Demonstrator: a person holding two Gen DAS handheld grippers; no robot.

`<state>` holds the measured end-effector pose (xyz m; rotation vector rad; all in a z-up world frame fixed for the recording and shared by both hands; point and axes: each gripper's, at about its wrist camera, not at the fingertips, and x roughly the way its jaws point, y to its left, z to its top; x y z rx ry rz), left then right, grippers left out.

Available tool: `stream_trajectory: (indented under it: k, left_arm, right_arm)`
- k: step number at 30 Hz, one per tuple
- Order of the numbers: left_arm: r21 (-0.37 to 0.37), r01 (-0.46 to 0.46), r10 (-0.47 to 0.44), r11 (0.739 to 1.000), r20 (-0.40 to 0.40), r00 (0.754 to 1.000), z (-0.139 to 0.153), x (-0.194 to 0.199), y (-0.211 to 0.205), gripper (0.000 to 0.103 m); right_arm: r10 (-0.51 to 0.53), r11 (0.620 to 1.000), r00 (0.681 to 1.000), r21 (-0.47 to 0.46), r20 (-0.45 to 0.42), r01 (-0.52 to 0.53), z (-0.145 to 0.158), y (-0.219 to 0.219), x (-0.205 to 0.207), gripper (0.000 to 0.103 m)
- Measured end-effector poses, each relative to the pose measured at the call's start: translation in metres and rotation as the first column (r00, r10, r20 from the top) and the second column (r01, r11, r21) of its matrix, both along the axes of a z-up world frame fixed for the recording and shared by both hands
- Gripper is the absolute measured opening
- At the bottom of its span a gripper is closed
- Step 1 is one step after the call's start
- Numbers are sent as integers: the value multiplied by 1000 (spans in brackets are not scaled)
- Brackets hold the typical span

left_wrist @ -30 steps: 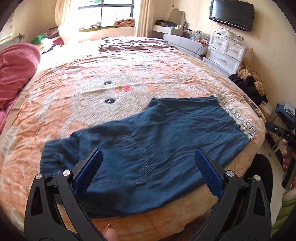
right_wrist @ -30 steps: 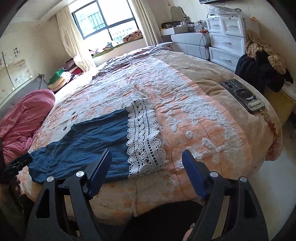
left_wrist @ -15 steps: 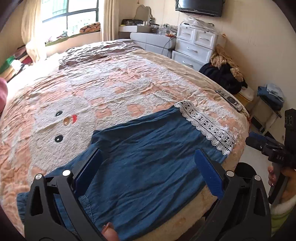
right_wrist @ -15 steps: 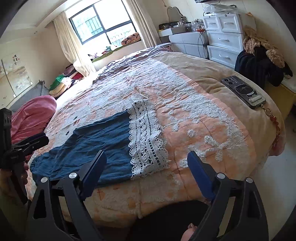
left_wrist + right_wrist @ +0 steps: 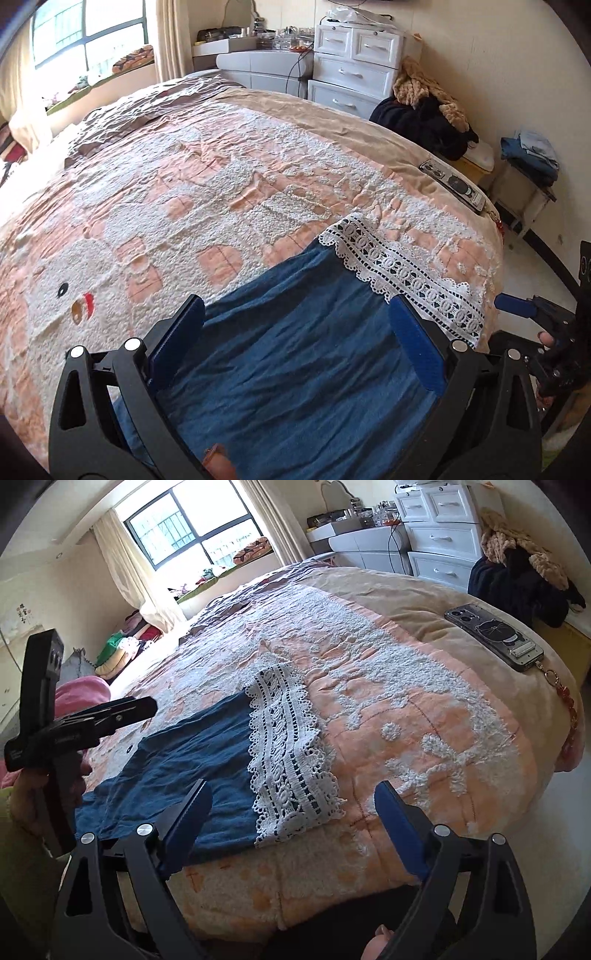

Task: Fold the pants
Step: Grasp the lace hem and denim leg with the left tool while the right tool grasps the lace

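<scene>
Pants point(image 5: 314, 354): I see them lying flat on the bed point(image 5: 229, 177), near edge, lace hem point(image 5: 291, 760) rightward.
Progress: I judge no fold made yet.
Left gripper point(image 5: 295, 339): wide, empty, above denim.
Right gripper point(image 5: 291, 823): wide, empty, near hem.

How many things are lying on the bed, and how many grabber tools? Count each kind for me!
Pants: 1
Phone: 1
Grippers: 2, the left gripper and the right gripper, both open and holding nothing
Total: 4
</scene>
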<state>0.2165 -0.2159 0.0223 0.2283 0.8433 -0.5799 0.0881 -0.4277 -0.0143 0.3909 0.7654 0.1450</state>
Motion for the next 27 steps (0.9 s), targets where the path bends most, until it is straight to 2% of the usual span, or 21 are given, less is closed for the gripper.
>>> stream_trajectory:
  k: [7, 13, 14, 15, 16, 21, 22, 24, 25, 27]
  left_arm:
    - [6, 62, -61, 998, -70, 996, -27, 45, -33, 93]
    - [18, 113, -109, 993, -153, 982, -51, 74, -54, 93]
    - [21, 126, -121, 992, -168, 978, -55, 77, -56, 91]
    - [16, 145, -140, 989, -172, 975, -58, 79, -59, 86]
    - [12, 161, -157, 987, -171, 973, -60, 81, -60, 85]
    - [-39, 225, -228, 974, -222, 948, -66, 86, -69, 83]
    - [-49, 230, -235, 972, -233, 944, -67, 87, -71, 82]
    - [-67, 241, -251, 968, -269, 930, -71, 88, -75, 71]
    - [-66, 245, -254, 967, -278, 927, -73, 88, -77, 68]
    - [-62, 247, -254, 967, -304, 918, -78, 90, -79, 57]
  right_arm:
    - [6, 1000, 1000, 26, -28, -5, -12, 7, 9, 89]
    - [9, 1000, 999, 21, -48, -8, -21, 10, 17, 87]
    - [8, 1000, 998, 20, -54, -7, -23, 10, 18, 84]
    - [10, 1000, 998, 24, -58, -9, -24, 11, 19, 75]
    - [11, 999, 998, 32, -64, -9, -26, 11, 20, 73]
    - [17, 998, 998, 63, -65, -13, -29, 11, 22, 72]
    - [18, 998, 998, 68, -68, -13, -29, 11, 22, 72]
    - [8, 998, 997, 67, -75, -3, -30, 10, 22, 65]
    - [2, 998, 997, 64, -78, 3, -31, 9, 22, 62]
    - [0, 999, 997, 52, -75, 4, -29, 11, 22, 53]
